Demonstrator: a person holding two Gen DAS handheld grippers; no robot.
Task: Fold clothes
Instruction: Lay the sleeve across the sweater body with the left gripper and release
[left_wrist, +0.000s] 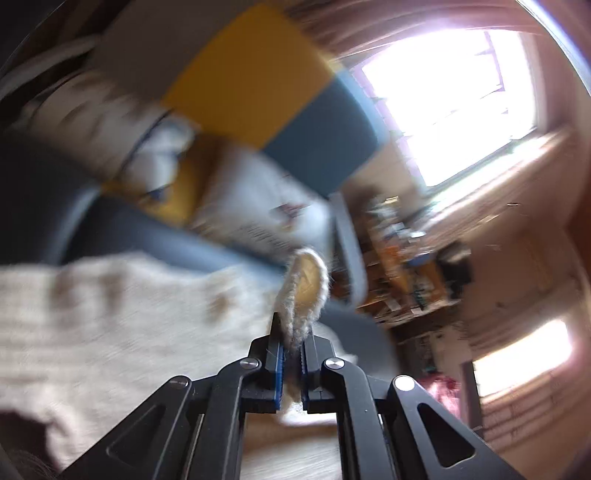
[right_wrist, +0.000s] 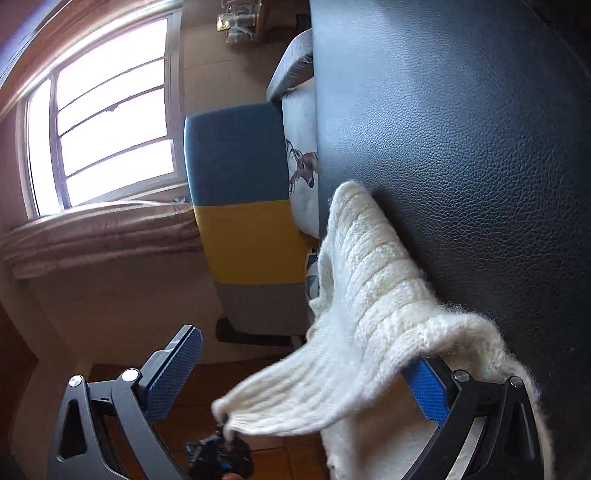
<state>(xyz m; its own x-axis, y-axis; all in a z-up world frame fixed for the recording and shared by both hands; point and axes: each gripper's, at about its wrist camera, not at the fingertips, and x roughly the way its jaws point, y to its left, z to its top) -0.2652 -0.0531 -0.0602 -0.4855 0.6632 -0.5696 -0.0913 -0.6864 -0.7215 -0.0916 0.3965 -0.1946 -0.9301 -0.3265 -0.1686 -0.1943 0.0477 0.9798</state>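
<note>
A cream ribbed knit sweater (right_wrist: 373, 273) lies on a black leather surface (right_wrist: 461, 147), with one corner pulled out to the lower left. My left gripper (left_wrist: 291, 343) is shut on a doubled edge of the sweater (left_wrist: 299, 291), and the knit trails to the left (left_wrist: 110, 310). It also shows small in the right wrist view (right_wrist: 221, 448), holding that stretched corner. My right gripper (right_wrist: 303, 354) is open wide; the sweater drapes over its right finger (right_wrist: 428, 387), and its left finger (right_wrist: 177, 365) is bare.
A chair with a blue, yellow and grey back (right_wrist: 247, 214) stands beside the leather surface, with a deer-print cushion (right_wrist: 303, 166) on it. A bright window (right_wrist: 107, 122) with a rolled blind (right_wrist: 99, 236) is behind. Cluttered shelves (left_wrist: 406, 266) show in the blurred left wrist view.
</note>
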